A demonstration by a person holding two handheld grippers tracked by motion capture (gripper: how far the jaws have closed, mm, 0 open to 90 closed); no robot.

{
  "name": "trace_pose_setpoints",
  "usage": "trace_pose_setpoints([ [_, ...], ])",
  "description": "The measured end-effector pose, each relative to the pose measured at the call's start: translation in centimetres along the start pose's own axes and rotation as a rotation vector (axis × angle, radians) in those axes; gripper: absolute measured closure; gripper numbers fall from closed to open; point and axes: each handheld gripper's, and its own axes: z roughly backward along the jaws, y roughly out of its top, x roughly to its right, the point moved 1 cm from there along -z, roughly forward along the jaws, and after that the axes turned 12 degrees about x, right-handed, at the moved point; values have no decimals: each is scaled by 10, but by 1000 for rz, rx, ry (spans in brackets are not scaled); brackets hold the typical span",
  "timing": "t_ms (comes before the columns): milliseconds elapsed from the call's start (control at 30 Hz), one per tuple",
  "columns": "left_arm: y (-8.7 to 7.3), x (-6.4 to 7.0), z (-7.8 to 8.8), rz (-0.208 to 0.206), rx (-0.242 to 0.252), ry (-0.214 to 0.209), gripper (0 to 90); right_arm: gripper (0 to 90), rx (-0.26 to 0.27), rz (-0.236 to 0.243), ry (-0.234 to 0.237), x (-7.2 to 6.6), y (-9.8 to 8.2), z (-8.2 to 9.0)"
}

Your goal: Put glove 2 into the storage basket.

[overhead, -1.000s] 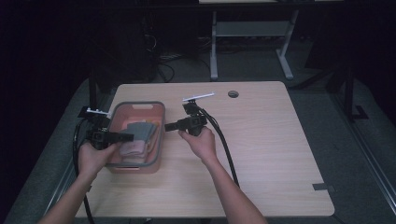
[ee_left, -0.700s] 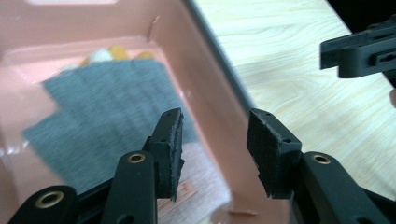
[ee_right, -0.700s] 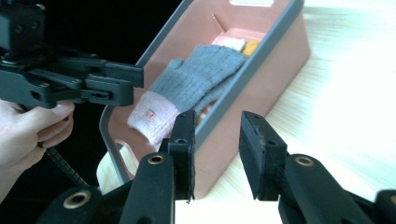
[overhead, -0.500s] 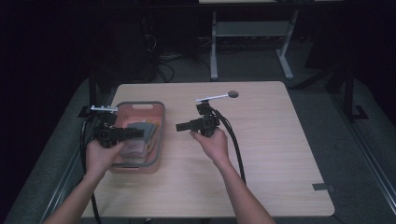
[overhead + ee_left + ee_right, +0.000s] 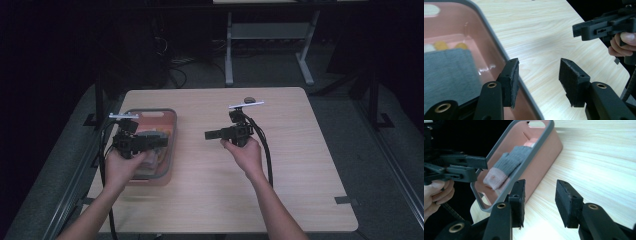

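A pink bin with a grey rim [image 5: 173, 131] stands at the table's left side. In it lies a grey sock with a pink toe [image 5: 506, 165], its grey cloth [image 5: 446, 72] close by in the left gripper view. My left gripper [image 5: 161, 141] hovers over the bin's right part, its jaws either side of the rim [image 5: 499, 50] with nothing between them [image 5: 539, 75]. My right gripper [image 5: 207, 134] is held over bare table to the right of the bin and points at it [image 5: 540, 195]. It too holds nothing. Both pairs of jaws have just been opening.
Small yellow-orange items [image 5: 440, 45] lie at the bin's far end. A small dark round object [image 5: 248, 99] sits near the table's far edge. A strip of tape [image 5: 345, 200] marks the front right. Light wooden tabletop [image 5: 300, 165] stretches right of the bin.
My right gripper has pulled away from the bin to the right. My left gripper has shifted slightly over the bin. Both pairs of jaws stand wider than before.
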Motion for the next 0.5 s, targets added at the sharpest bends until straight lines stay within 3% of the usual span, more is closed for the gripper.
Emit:
trace_pose_setpoints([
  [500, 0, 24, -17, -24, 3, -52, 460, 534, 14, -12, -19, 14, -4, 27],
])
